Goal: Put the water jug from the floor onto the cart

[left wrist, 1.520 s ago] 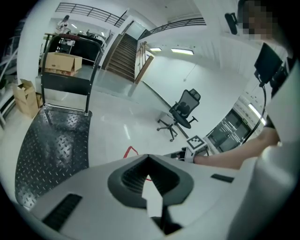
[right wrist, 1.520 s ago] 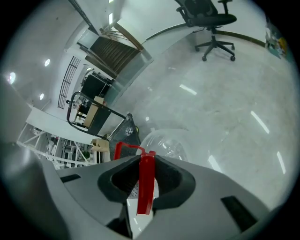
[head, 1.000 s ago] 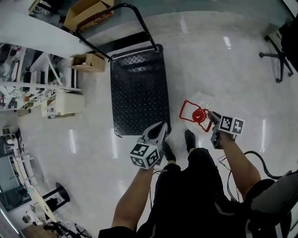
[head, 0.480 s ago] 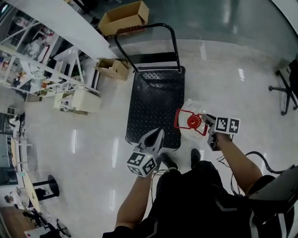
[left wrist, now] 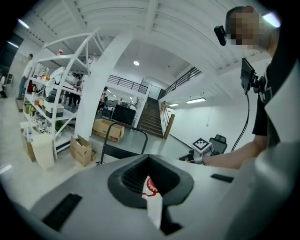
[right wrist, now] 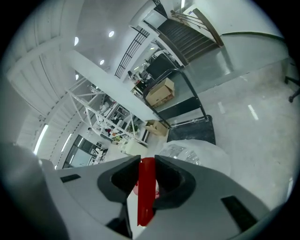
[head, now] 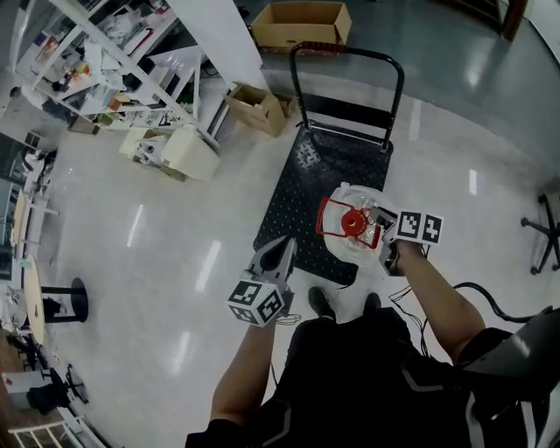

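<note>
The water jug (head: 346, 248) is clear, with a red cap (head: 352, 223) and a red carry handle (head: 325, 219). It hangs over the near right part of the black cart (head: 306, 188). My right gripper (head: 382, 226) is shut on the red handle (right wrist: 146, 197), with the jug's clear body (right wrist: 197, 157) below and beyond the jaws. My left gripper (head: 282, 248) is shut and holds nothing; it hovers off the cart's near left corner, left of the jug. In the left gripper view its jaws (left wrist: 151, 185) point toward the cart's push bar (left wrist: 124, 129) and the right gripper's marker cube (left wrist: 201, 145).
The cart's push bar (head: 350, 52) stands at its far end. Cardboard boxes (head: 302, 24) (head: 258, 109) lie beyond and left of it. White shelving (head: 114, 70) and a white bin (head: 188, 150) stand to the left. An office chair (head: 547, 232) is at the right edge. My shoes (head: 321, 304) are just behind the cart.
The jug has risen from the floor right of the cart and moved left over the cart's near end, held by my right gripper. My left gripper has moved forward alongside.
</note>
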